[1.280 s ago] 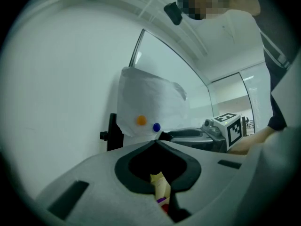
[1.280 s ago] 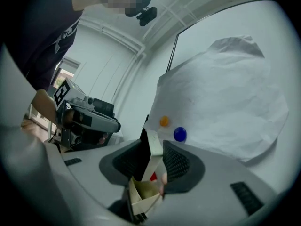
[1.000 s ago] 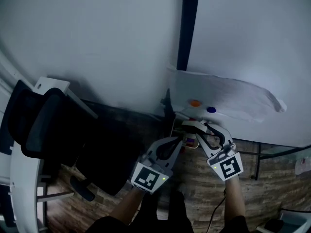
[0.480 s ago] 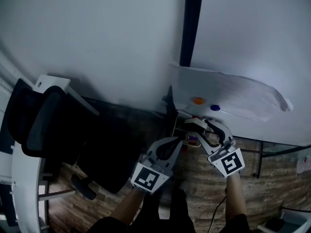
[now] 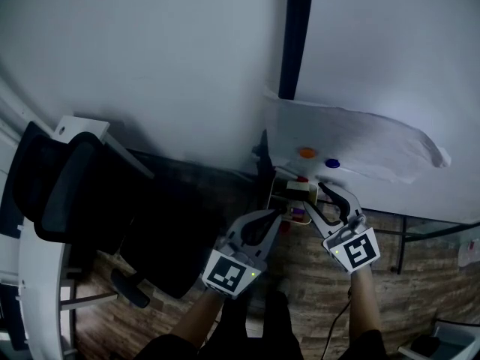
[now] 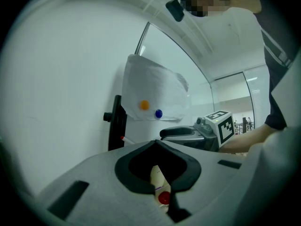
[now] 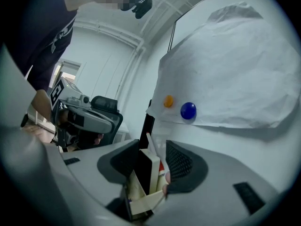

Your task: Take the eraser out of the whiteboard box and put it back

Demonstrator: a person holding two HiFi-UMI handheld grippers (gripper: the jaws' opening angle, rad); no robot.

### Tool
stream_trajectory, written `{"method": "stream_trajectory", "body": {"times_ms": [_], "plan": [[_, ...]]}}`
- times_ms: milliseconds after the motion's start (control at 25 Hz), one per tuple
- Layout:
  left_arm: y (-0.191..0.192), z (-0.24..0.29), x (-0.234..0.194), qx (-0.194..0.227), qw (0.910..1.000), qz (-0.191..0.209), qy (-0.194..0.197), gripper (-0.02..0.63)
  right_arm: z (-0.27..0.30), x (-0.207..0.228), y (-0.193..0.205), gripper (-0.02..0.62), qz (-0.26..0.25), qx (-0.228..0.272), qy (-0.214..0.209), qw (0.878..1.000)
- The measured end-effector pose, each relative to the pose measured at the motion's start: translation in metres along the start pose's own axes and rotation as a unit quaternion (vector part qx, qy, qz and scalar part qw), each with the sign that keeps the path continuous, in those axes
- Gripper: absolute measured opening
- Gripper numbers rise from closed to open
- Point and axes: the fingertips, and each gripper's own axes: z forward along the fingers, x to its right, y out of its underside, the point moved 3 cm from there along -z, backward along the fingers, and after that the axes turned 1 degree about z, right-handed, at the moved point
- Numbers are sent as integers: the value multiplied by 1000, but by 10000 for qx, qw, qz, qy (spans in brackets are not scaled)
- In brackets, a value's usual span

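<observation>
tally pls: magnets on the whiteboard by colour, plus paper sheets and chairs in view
Orange magnet: 1
Blue magnet: 1
Paper sheet: 1
Black office chair: 1
Total: 4

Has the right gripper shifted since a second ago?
No. The right gripper stays just below the blue magnet; only its jaws are opening, with the eraser between them.
</observation>
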Motion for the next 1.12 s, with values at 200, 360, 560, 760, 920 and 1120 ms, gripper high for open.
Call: {"method": "stream_trajectory", "body": {"times_ms": [200,360,560,760,920,1120], "plan": [[-13,-1,1,100,9999,48,0,5,-6,0,-11,152,90,98,118,9998],[-37,-2,8,262,9994,210,51,5,-18,1,-33,132,247,346,279,9987],[-81,-5,23,576,9973,447,129,5,-44,1,-77,80,510,918,681,9921],[-128,-13,40,930,9927,743,171,5,-71,-1,-119,40,659,1443,937,9829],[-153,-26,54,1105,9894,931,155,5,-89,-8,-147,26,721,1809,1034,9754],[-170,-34,64,1278,9843,1210,139,5,-108,-18,-167,15,820,2153,1229,9653]]}}
